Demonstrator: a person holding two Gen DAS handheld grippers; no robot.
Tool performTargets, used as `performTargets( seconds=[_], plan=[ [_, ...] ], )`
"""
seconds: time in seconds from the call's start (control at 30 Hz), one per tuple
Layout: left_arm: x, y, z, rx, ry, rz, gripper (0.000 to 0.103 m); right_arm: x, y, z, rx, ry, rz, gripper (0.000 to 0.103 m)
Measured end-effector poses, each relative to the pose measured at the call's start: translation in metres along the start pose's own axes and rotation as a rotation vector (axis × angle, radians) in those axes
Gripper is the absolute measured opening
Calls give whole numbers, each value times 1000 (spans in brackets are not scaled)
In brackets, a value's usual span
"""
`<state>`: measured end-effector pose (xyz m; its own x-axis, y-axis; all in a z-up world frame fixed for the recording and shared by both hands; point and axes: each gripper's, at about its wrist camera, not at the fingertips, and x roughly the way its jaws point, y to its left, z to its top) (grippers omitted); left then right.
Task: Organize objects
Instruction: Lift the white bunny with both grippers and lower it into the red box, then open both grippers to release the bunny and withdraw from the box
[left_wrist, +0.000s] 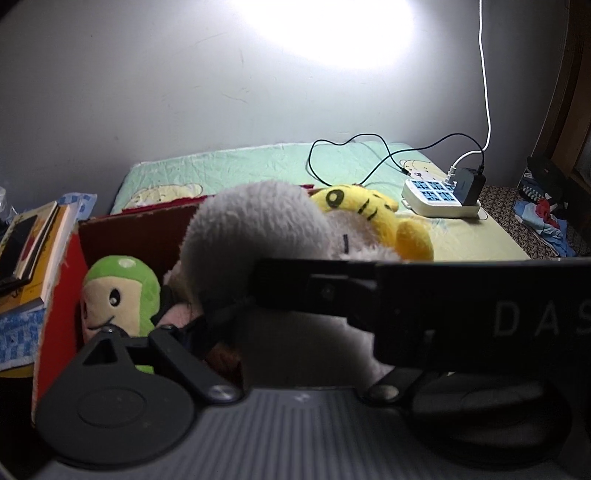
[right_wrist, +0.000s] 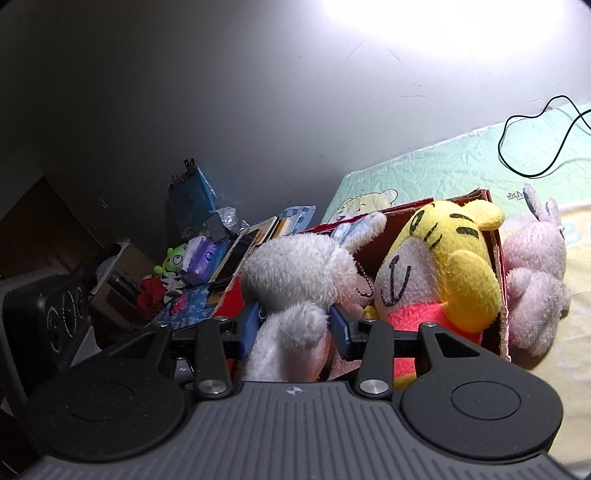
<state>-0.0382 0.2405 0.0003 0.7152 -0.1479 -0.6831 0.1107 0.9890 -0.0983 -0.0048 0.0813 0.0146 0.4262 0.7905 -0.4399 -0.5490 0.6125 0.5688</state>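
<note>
While clamped in the right tongs, white rabbit stands upright over the red box
Ears point away toward the wall; yellow tiger leans inside the box beside it; left tongs' state can't be told

**Camera setup: both wrists close over the box**

Left wrist: looks forward along the fingers, close above the box, facing the wall and bed; power strip far right. Partly blocked by a black bar across the lower right.

Right wrist: same close range, aimed more leftward toward the clutter beside the bed.

Shared: box, yellow plush, white plush, bed, wall.
</note>
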Motion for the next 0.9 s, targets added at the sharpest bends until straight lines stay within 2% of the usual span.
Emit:
performTargets(
  seconds=[0.17,0.43,0.67,0.9],
  plan=[
    [17,7,-4,-28,38,-25,93,14,-5,1,9,1,-46,45],
    [36,16,4,-21,31,-25,99,20,-16,5,26,-31,-91,43],
    [39,15,6,19,32,-9,95,28,-24,5,23,-4,-86,40],
    [33,26,0,-4,63,-20,99,29,-29,-1,42,36,-67,46]
  ],
)
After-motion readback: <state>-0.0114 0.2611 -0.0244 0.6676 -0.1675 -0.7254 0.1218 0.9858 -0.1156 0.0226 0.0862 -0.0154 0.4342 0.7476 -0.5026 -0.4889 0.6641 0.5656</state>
